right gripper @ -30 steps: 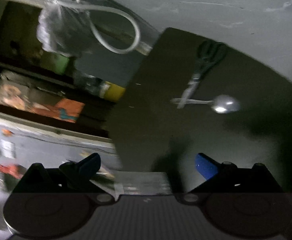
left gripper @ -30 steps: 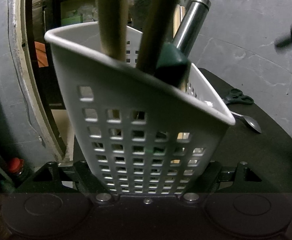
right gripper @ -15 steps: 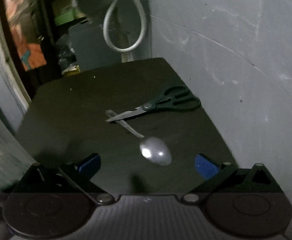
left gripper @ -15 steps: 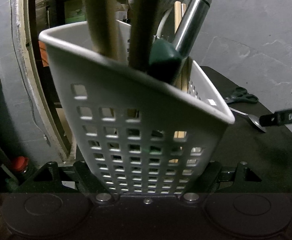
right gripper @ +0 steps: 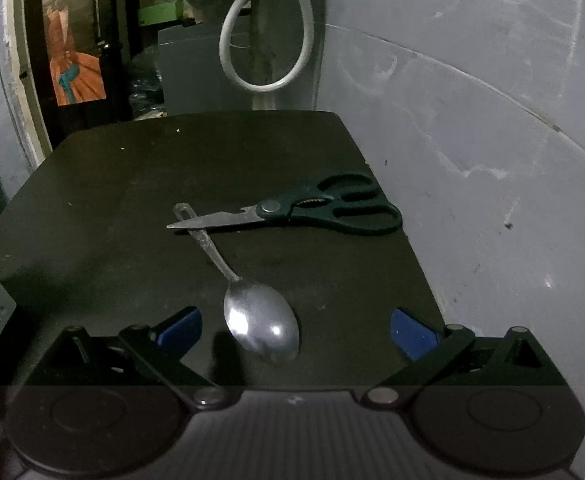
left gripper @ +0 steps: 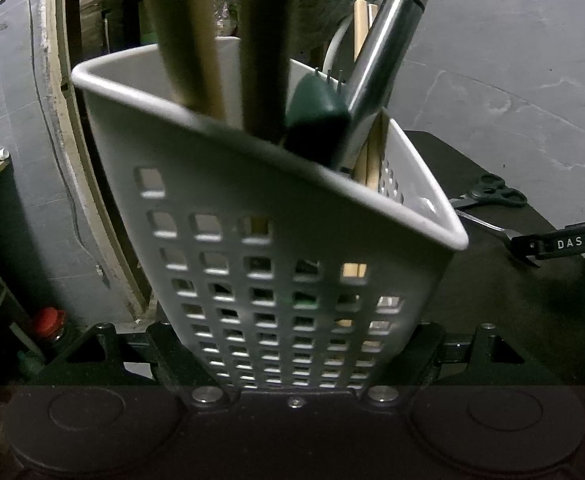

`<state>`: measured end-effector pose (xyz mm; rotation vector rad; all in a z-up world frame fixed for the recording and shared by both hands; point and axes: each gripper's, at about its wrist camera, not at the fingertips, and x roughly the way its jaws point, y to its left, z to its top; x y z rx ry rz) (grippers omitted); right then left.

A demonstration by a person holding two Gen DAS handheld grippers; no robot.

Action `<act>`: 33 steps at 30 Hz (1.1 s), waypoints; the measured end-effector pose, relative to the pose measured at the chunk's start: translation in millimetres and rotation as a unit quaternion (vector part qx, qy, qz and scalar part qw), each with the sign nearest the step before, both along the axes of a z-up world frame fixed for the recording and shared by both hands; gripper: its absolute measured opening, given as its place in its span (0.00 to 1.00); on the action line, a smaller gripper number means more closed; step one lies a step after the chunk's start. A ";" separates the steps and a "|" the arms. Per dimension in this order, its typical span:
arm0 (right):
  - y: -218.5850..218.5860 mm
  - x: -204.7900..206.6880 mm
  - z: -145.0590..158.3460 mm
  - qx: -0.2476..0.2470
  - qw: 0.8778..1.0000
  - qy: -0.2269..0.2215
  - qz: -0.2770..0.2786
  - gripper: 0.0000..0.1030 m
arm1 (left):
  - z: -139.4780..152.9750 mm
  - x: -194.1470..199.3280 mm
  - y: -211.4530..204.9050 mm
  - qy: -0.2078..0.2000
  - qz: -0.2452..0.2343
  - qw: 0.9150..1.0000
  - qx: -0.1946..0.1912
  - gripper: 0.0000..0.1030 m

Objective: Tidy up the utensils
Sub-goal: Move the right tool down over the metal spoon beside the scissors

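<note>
right gripper (right gripper: 294,326): jaws apart, empty | spoon (right gripper: 262,326) bowl between fingers, handle pointing away | left gripper (left gripper: 292,360): clamped on basket (left gripper: 276,240)

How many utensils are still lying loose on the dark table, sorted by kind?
Spoons: 1, the metal spoon
Scissors: 1, the dark-handled scissors, blade tip lying across the spoon's handle
Total: 2 on the table
</note>
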<state>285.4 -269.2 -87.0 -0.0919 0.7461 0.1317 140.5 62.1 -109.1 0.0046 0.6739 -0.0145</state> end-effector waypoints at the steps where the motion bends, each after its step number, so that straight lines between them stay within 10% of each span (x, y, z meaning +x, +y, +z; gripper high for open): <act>1: 0.2 1.7 -0.9 0.000 1.000 0.001 0.001 1.00 | 0.4 -0.2 -0.7 0.000 0.001 1.000 0.001 0.79; 33: 3.3 18.4 -15.6 0.010 1.000 0.014 0.009 0.98 | 2.1 0.4 -4.0 0.000 0.005 1.000 0.003 0.79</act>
